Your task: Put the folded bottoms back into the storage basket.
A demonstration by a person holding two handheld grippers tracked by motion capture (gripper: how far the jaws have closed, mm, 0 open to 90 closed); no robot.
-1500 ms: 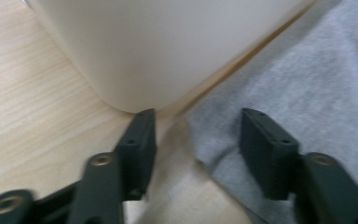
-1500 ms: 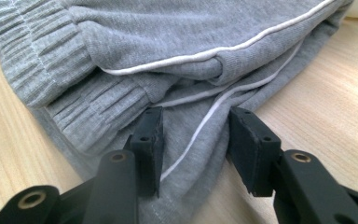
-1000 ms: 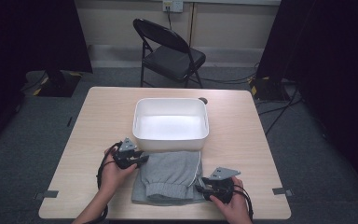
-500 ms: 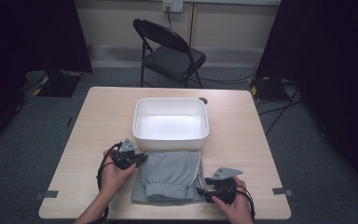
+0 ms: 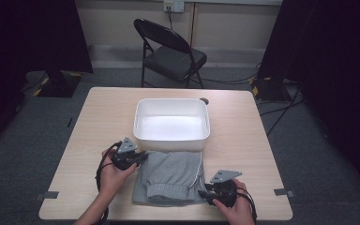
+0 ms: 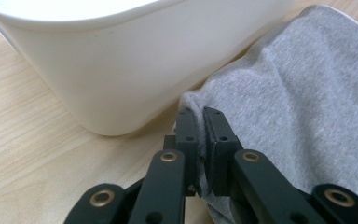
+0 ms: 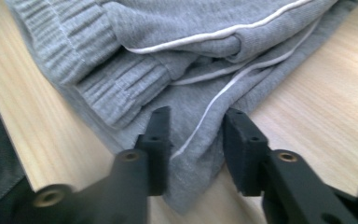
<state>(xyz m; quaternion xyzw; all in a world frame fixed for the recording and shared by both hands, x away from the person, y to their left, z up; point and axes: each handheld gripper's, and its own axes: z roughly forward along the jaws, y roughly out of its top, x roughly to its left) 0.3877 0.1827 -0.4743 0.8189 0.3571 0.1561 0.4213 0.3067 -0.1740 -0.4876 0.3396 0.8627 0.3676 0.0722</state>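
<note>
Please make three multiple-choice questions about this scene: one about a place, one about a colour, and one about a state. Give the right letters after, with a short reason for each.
1. Where does the grey garment lie?
A. inside the white tub
B. on the table, at the near side of the white tub
C. on the folding chair

2. What colour is the piping along the garment's edge?
A. white
B. red
C. black

3. How does the left gripper stand?
A. jaws wide apart above the tub
B. lying unused on the floor
C. jaws shut on the garment's edge

Answers:
1 B, the high view shows it between the tub and the person.
2 A, the right gripper view shows white lines.
3 C, the left gripper view shows cloth pinched between the jaws.
</note>
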